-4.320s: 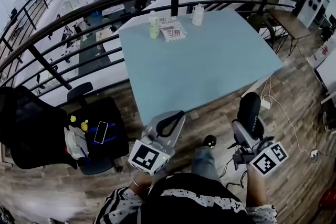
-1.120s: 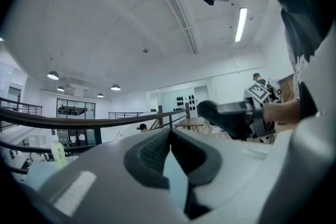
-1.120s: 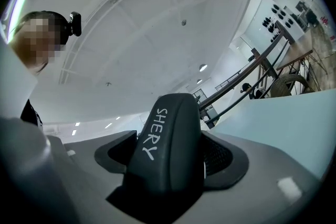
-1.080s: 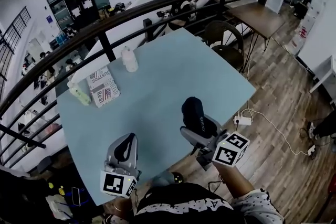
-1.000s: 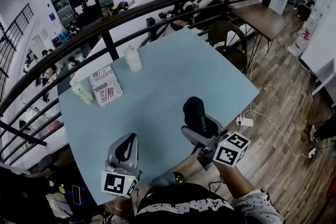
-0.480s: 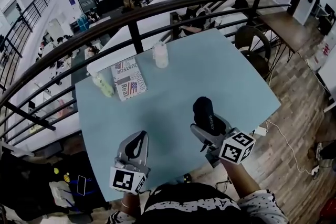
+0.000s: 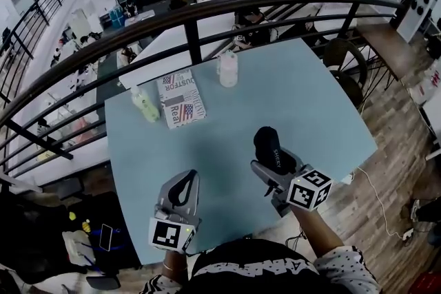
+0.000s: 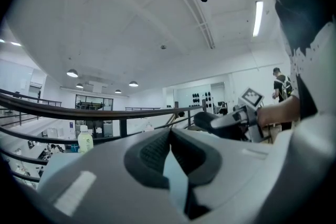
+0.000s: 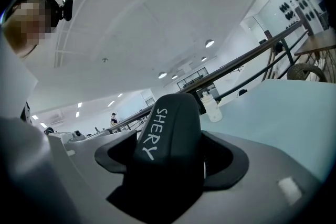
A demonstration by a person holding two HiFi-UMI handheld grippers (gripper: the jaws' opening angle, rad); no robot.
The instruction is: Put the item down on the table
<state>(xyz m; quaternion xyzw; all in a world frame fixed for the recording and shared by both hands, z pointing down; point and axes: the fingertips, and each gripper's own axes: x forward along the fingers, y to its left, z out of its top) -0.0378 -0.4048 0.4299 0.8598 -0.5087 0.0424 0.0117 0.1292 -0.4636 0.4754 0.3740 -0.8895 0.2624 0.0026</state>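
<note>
Black item point(image 9: 169, 139), one, sat pinched in the right claw point(image 7: 274, 160); the left claw point(image 7: 185, 184) was pressed together. Two bottles point(image 7: 145, 105) point(image 7: 227, 69) and one booklet point(image 7: 182, 98) occupied the tabletop point(image 7: 296, 100).

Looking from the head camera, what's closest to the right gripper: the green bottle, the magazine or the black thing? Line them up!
1. The black item: held in the jaws of the right gripper.
2. The magazine: ahead and left, on the table.
3. The pale green bottle: just left of the magazine.

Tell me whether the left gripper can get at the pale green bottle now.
Probably yes. Only bare table lies between the left gripper and the pale green bottle; the magazine lies beside it, not in front. The jaws are together and must open first.
</note>
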